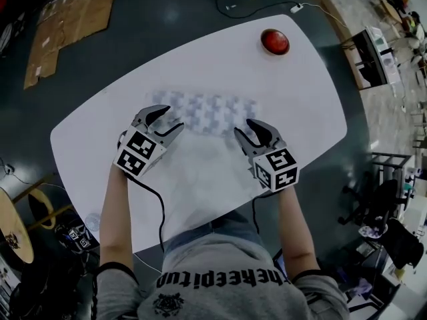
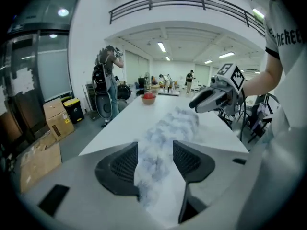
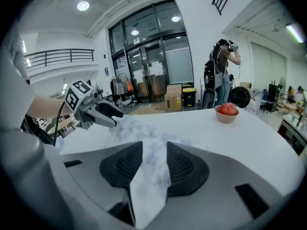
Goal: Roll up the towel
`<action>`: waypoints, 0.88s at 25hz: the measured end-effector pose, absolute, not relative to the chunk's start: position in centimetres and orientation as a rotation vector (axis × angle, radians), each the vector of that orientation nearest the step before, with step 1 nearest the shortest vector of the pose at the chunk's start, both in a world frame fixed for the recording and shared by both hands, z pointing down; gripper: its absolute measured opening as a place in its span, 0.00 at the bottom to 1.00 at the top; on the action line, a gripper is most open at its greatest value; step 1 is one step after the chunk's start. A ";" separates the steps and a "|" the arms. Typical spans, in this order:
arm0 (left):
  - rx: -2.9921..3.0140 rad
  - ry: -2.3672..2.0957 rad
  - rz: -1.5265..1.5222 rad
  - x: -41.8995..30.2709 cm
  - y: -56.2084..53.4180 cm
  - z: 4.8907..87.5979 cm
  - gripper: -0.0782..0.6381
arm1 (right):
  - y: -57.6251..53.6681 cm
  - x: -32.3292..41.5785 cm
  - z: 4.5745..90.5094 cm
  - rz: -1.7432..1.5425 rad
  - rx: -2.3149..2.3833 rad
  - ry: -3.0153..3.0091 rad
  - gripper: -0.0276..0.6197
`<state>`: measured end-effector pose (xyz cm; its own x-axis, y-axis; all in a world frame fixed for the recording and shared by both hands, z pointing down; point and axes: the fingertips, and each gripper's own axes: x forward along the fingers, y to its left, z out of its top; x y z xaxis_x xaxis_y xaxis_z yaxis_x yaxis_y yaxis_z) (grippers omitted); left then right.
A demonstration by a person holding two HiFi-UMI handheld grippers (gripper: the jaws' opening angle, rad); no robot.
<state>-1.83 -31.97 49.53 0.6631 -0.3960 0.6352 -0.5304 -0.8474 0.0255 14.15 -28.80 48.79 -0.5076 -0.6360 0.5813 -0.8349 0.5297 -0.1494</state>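
Left gripper (image 1: 171, 118), jaws apart, at towel (image 1: 210, 112)

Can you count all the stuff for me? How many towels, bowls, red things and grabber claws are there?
Towel: 1
Bowl: 1
Red round fruit, sitting in the bowl: 1
Grippers: 2, the left gripper and the right gripper
Total: 5

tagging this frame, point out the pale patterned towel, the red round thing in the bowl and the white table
pale patterned towel (image 1: 207, 112): head view, its middle
red round thing in the bowl (image 1: 274, 41): head view, its top
white table (image 1: 307, 105): head view, bare top, right side
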 end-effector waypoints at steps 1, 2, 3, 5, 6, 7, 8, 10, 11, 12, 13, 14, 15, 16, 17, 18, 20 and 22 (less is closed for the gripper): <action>2.671 -0.793 0.894 -1.9 -31.7 48.8 0.43 | -28.6 14.1 48.1 0.570 1.230 -2.313 0.24; 2.669 -0.828 0.849 -1.9 -31.5 48.2 0.42 | -28.4 14.2 47.5 0.561 1.268 -2.314 0.10; 2.668 -0.859 0.810 -2.0 -31.2 47.6 0.41 | -28.2 14.1 46.8 0.556 1.299 -2.320 0.05; 2.670 -0.915 0.756 -2.0 -30.6 46.4 0.36 | -27.8 13.6 45.6 0.553 1.327 -2.347 0.05; 2.672 -0.943 0.736 -2.0 -30.3 45.8 0.32 | -27.5 13.3 44.9 0.545 1.337 -2.362 0.05; 2.675 -0.972 0.715 -2.0 -30.0 45.2 0.27 | -27.3 13.0 44.2 0.531 1.348 -2.375 0.05; 2.678 -1.002 0.690 -2.0 -29.7 44.5 0.24 | -27.0 12.7 43.5 0.515 1.361 -2.388 0.05; 2.682 -1.069 0.636 -2.1 -29.2 42.9 0.17 | -26.4 12.4 41.9 0.487 1.386 -2.417 0.05; 2.683 -1.102 0.608 -2.1 -28.8 42.1 0.15 | -26.0 12.3 41.1 0.473 1.395 -2.433 0.05; 2.684 -1.130 0.580 -2.1 -28.5 41.4 0.13 | -25.6 12.2 40.3 0.457 1.402 -2.446 0.05; 2.684 -1.153 0.554 -2.1 -28.1 40.6 0.12 | -25.2 12.1 39.5 0.438 1.408 -2.458 0.04; 2.685 -1.173 0.531 -2.2 -27.7 39.9 0.12 | -24.9 12.0 38.7 0.418 1.414 -2.467 0.04; 2.687 -1.189 0.509 -2.2 -27.3 39.2 0.12 | -24.6 11.8 38.0 0.397 1.421 -2.477 0.05; 2.689 -1.205 0.486 -2.3 -26.9 38.5 0.12 | -24.3 11.6 37.3 0.375 1.430 -2.486 0.04; 2.693 -1.221 0.460 -2.4 -26.4 37.7 0.12 | -24.0 11.5 36.5 0.352 1.442 -2.494 0.05; 2.695 -1.239 0.430 -2.5 -26.0 36.9 0.12 | -23.7 11.3 35.8 0.330 1.455 -2.501 0.05; 2.698 -1.276 0.367 -2.7 -24.9 35.3 0.12 | -23.1 11.1 34.4 0.292 1.480 -2.513 0.05; 2.715 -1.316 0.309 -2.7 -23.8 33.5 0.12 | -22.3 11.0 33.1 0.258 1.496 -2.519 0.05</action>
<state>-2.73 -23.78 33.54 0.6036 -0.7636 0.2292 -0.7858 -0.6184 0.0088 11.02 -22.28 33.05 -0.4676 -0.8452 0.2588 -0.8801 0.4724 -0.0473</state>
